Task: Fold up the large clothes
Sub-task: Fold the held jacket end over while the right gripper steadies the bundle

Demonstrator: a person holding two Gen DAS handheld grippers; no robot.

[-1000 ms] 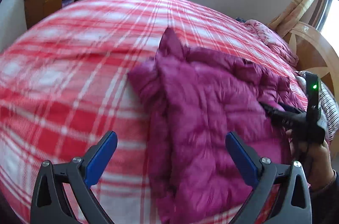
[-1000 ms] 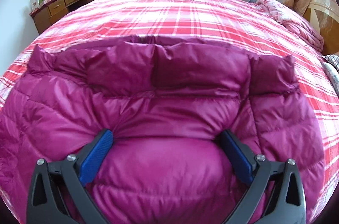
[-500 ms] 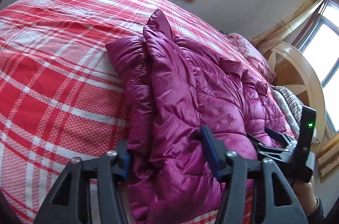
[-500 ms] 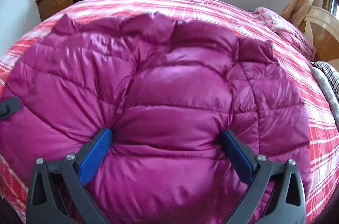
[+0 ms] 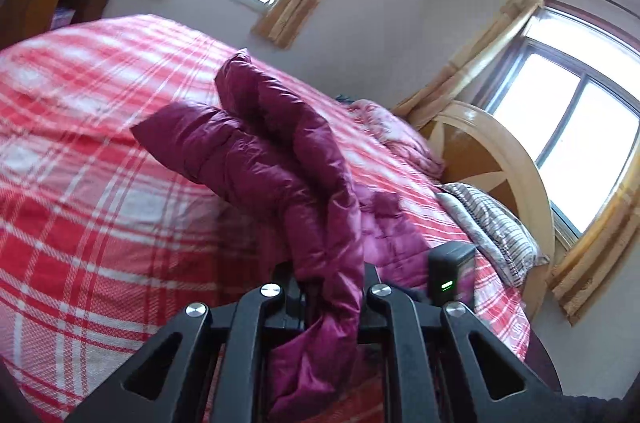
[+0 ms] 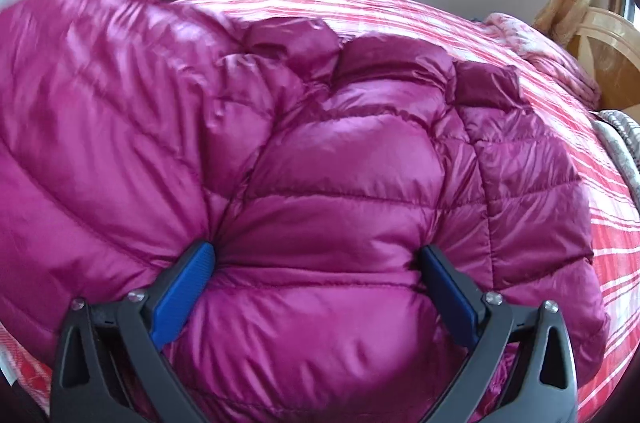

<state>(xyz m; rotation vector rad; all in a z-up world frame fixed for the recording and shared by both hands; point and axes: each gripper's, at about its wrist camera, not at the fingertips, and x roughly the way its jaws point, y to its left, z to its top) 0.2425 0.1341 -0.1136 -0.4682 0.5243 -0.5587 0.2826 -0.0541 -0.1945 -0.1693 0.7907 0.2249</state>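
Plaid bedspread (image 5: pixel 100 183) is seen on the left, and the puffy magenta jacket (image 5: pixel 256 151) is lifted off it, pinched tight by the left gripper (image 5: pixel 320 287). Further right, the jacket's bulk is pressed by the wide-spread right gripper (image 6: pixel 316 263).

Jacket (image 6: pixel 340 191) magenta, shiny; bedspread (image 5: pixel 100 183) red-white plaid; gripper pads (image 6: pixel 182 293) blue; pillow (image 5: pixel 492 223) grey striped
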